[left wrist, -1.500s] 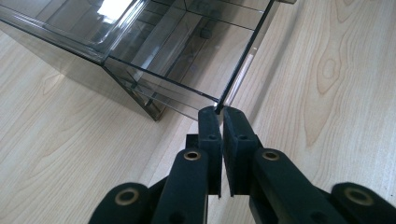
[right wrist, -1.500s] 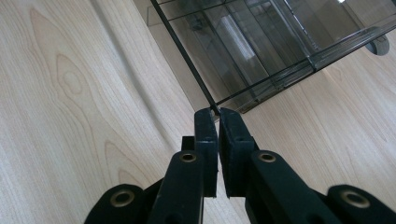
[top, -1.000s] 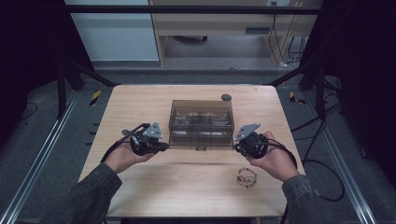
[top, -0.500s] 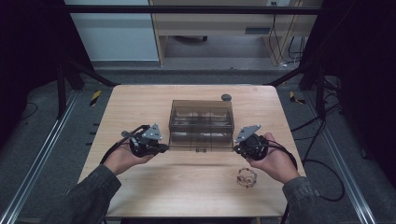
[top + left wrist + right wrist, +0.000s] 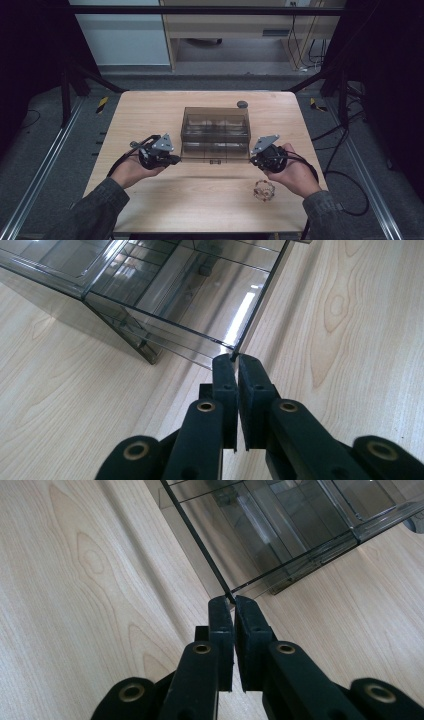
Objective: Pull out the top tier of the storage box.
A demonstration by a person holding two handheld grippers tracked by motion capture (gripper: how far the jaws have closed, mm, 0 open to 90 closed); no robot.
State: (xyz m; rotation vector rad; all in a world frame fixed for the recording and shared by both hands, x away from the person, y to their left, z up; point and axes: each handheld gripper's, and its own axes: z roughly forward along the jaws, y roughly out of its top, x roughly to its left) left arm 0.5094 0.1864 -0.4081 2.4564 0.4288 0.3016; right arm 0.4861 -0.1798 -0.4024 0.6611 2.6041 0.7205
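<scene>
A smoky see-through plastic box (image 5: 215, 122) with inner compartments stands mid-table. Its hinged flap (image 5: 215, 151) folds out toward the person. My left gripper (image 5: 176, 159) is shut on the flap's left front corner. In the left gripper view the jaws (image 5: 233, 360) pinch the corner of the tinted flap (image 5: 200, 305). At the opposite front corner my right gripper (image 5: 252, 160) is shut. The right gripper view shows its jaws (image 5: 230, 601) closed on the flap's thin edge (image 5: 260, 540). A hand holds each gripper.
A small clear, knobbly object (image 5: 264, 190) lies on the wooden table (image 5: 150, 110) near the front right, just below the right hand. A dark round knob (image 5: 242, 104) sits behind the box at its right rear corner. Metal frame rails run along both table sides.
Both grippers have shifted slightly toward the person, bringing the flap's front edge with them. Both stay shut on its corners.
</scene>
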